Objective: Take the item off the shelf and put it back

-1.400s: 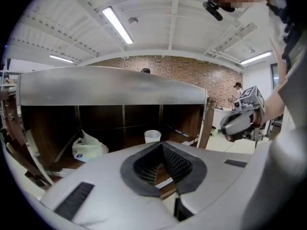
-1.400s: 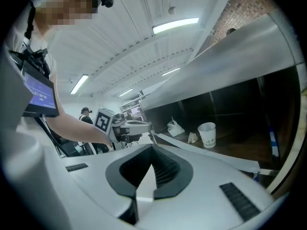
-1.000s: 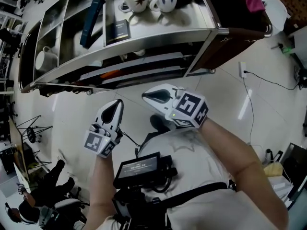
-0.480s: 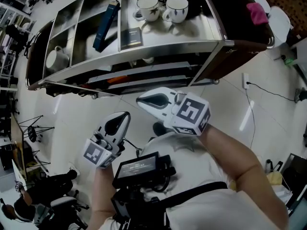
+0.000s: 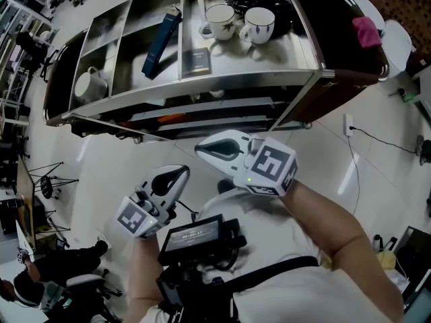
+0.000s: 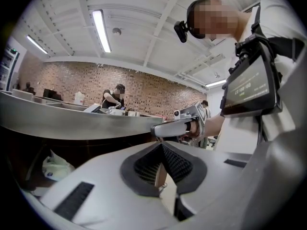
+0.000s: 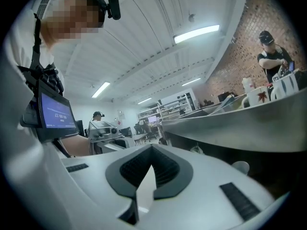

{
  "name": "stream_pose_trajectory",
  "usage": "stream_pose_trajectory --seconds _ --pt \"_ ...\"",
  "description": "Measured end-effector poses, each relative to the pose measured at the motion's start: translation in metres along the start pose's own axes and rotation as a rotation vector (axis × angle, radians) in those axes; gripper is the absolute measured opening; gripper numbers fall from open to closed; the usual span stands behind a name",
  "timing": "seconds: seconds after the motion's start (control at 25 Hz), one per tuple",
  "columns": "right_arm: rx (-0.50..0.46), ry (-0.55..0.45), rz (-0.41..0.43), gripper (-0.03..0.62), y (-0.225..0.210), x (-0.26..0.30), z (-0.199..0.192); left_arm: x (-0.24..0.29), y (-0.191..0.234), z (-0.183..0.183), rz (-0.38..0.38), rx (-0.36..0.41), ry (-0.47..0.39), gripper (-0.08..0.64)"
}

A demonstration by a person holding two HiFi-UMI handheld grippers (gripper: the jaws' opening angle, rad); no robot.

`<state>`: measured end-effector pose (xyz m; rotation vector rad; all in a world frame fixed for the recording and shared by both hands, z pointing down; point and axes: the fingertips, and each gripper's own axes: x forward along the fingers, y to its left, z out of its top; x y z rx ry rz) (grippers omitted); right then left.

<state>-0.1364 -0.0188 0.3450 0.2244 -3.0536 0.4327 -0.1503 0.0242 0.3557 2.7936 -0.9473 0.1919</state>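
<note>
Bare pale tiled floor (image 5: 121, 160) in front of the long steel shelf unit (image 5: 269, 89): open passage there. Up top, 2 white mugs (image 5: 220, 20) and a small dark book (image 5: 197, 60) crowd the right bay, a slanting blue book (image 5: 161, 42) crosses the middle, and a white jug (image 5: 89, 86) blocks the left.

Lab/workshop: brick wall (image 6: 144, 92), ceiling strip lights (image 6: 100, 30), steel shelf (image 5: 202, 94), tripods (image 5: 47, 184), ppl (image 7: 271, 56) at workstations.

No text can be read for certain. The chest screen (image 5: 195, 235) shows a line of pale digits, too blurred to make out. A small dark box (image 5: 197, 62) on the shelf (image 5: 202, 89) carries illegible print. The left cube (image 5: 138, 217) and right cube (image 5: 271, 168) bear black-and-white square markers, no letters.
</note>
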Motion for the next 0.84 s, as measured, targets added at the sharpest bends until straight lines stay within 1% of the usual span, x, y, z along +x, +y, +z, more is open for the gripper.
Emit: stream_pose_trajectory --seconds 0.32,0.84 --pt "-0.008 -0.006 0.009 0.005 0.0002 0.0044 0.002 -0.0016 0.0109 0.0036 0.019 0.008 -0.008 0.008" --pt "-0.009 -0.007 -0.004 0.003 -0.005 -0.0006 0.0037 0.0052 0.0106 0.004 0.012 0.021 0.01 0.008"
